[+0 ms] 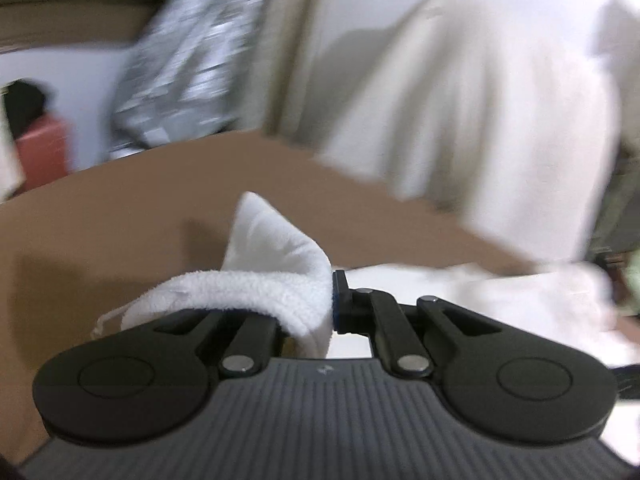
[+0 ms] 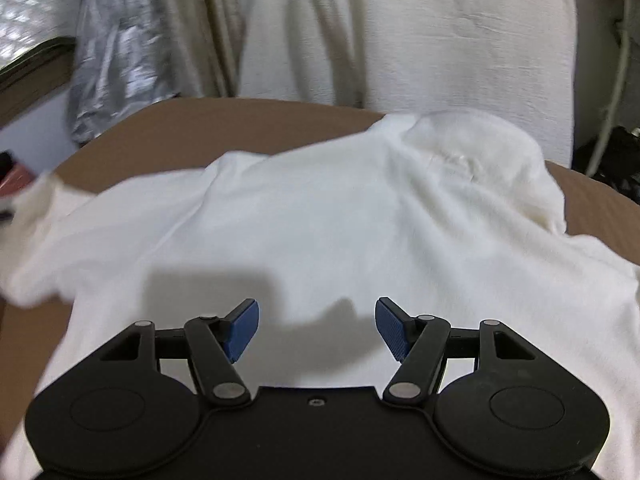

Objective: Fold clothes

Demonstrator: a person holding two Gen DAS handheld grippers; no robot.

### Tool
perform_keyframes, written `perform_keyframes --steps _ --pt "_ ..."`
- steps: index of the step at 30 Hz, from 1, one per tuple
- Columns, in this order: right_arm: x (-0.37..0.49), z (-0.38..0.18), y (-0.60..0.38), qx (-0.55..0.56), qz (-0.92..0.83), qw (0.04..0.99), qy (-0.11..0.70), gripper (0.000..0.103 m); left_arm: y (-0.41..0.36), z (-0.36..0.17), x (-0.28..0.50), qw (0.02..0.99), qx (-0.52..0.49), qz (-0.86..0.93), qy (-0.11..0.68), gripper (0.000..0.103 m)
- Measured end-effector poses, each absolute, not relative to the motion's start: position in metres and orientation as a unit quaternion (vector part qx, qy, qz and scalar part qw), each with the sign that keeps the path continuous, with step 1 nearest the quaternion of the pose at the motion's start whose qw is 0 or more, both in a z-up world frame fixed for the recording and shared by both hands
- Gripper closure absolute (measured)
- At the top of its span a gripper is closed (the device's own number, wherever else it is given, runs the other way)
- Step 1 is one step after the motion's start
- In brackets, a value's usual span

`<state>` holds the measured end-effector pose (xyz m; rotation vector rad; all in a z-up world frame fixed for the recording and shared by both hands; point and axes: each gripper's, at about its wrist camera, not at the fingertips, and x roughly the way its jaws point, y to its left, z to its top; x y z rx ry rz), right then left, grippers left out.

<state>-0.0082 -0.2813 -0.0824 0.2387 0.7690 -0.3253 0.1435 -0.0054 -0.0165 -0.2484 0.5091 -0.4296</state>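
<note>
- While the left gripper (image 1: 326, 304) is clamped shut on a bunched edge of the white top (image 2: 320, 224), most of that garment lies spread on the brown table (image 2: 248, 120), its hood end toward the far right.
- The pinched fleecy fabric (image 1: 276, 276) rises clear of the table in the left wrist view, and a thin drawstring (image 1: 106, 320) dangles from it at the left.
- The right gripper (image 2: 316, 328) hovers over the near part of the top with its blue pads (image 2: 244, 328) wide apart and nothing between them.
- The step in hand looks like carrying the held edge across the body of the garment to make a fold.
- To do it well, I would keep the grip firm and carry the edge low and level, so the cloth lays over itself without dragging the rest.
- The free right gripper could press or pinch the cloth along the intended crease, holding the lower layer flat.
- Aim to line the carried edge up with the opposite side before letting go; a skewed landing would leave a crooked fold.
- Both views are blurred, so the exact edge held is hard to tell.
</note>
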Motion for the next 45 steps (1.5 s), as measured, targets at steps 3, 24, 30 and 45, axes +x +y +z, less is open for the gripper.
perform_keyframes --steps 3,24,30,45 --pt "-0.021 -0.086 -0.294 0.100 -0.172 0.915 0.350 0.034 -0.063 0.000 0.115 0.901 -0.155 -0.327 0.239 0.098" --pt "-0.044 -0.054 -0.274 0.033 -0.173 0.935 0.307 0.033 -0.072 -0.075 0.114 0.802 -0.161 -0.444 0.365 0.016" --pt "-0.011 -0.047 -0.215 -0.002 -0.030 0.949 0.313 0.017 -0.044 -0.082 0.133 0.829 -0.204 -0.382 0.353 0.016" --pt "-0.059 -0.039 -0.227 -0.057 -0.168 0.949 0.259 0.079 -0.080 -0.122 0.136 0.853 -0.017 -0.277 0.441 0.013"
